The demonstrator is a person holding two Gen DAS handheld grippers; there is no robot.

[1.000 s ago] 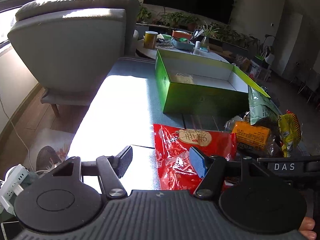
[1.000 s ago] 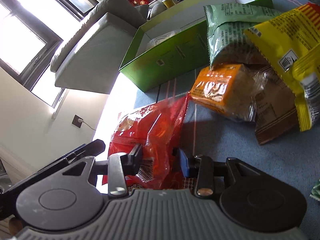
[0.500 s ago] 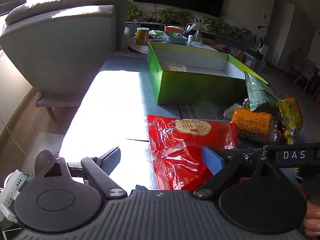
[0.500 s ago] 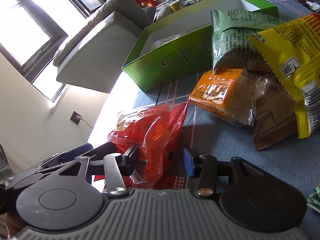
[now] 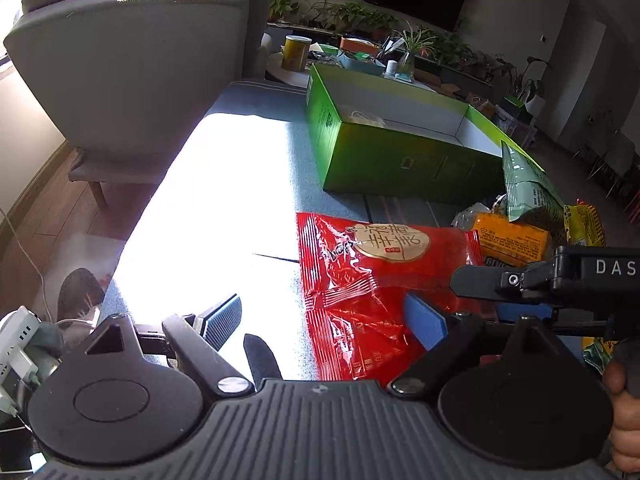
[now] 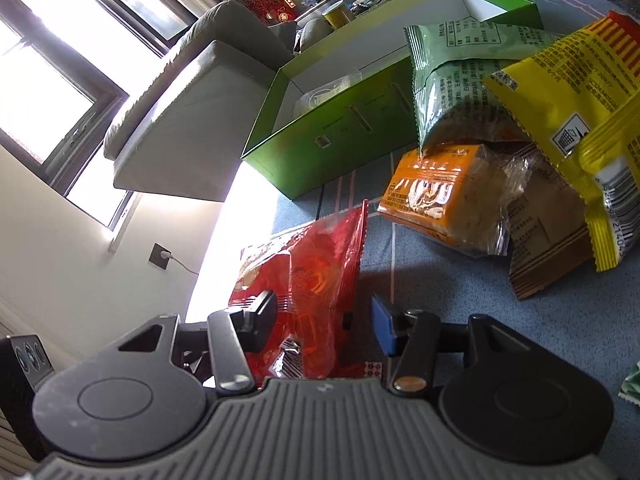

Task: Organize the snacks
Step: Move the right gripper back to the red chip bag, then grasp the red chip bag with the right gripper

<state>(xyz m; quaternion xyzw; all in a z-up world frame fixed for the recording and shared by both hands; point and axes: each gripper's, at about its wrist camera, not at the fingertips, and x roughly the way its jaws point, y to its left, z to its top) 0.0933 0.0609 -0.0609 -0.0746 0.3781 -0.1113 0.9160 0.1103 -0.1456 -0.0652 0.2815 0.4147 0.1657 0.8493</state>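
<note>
A red snack bag (image 5: 372, 280) lies on the blue-grey tabletop, its near end lifted in the right wrist view (image 6: 308, 276). My right gripper (image 6: 324, 322) is open with its jaws on either side of that near end; whether they touch it I cannot tell. It enters the left wrist view from the right (image 5: 516, 280). My left gripper (image 5: 324, 322) is open and empty just left of the bag. A green open box (image 5: 400, 148) stands behind, also in the right wrist view (image 6: 344, 136). Orange (image 6: 444, 204), green (image 6: 456, 76) and yellow (image 6: 584, 92) packs lie to the right.
A grey armchair (image 5: 128, 64) stands beyond the table's left edge. A round side table with a yellow cup (image 5: 296, 53) and plants is behind the box. A power strip (image 5: 18, 340) lies on the floor at the left. A brown pack (image 6: 548, 236) lies under the yellow one.
My left gripper has opened wider and shifted left of the red bag. My right gripper has opened a little wider around the bag's near end.
</note>
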